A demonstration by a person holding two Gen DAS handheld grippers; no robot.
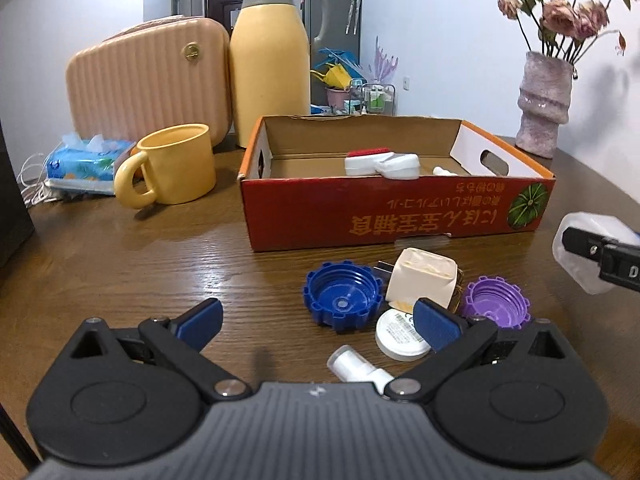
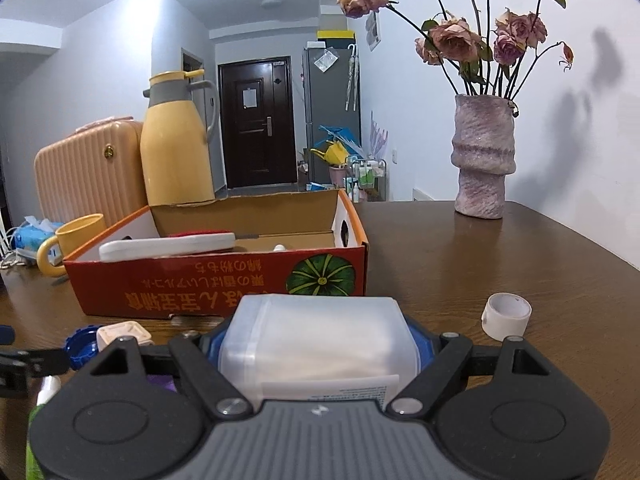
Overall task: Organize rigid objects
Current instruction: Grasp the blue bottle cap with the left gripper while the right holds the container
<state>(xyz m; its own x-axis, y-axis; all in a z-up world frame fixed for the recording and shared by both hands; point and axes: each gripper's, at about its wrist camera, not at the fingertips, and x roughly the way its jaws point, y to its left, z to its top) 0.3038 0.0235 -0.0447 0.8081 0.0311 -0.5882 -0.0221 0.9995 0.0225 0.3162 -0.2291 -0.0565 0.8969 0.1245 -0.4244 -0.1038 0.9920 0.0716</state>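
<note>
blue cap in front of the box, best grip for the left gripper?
Take the blue cap across its ridged outer wall, coming from above. It lies open side up, so the wall offers two opposed faces. The left gripper is open; mind the cream block close beside it.

The right hand-held gripper point(image 2: 318, 356) hides the translucent box's point(image 2: 316, 344) lower part; its label is unreadable.

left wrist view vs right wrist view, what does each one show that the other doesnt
Only the left wrist view shows the open left gripper, the round white lid and the purple cap clearly.

Only the right wrist view shows the white tape roll, the dark door, and the right gripper shut on the translucent container.

Both show the red cardboard box, yellow mug, yellow thermos, vase and blue cap.
</note>
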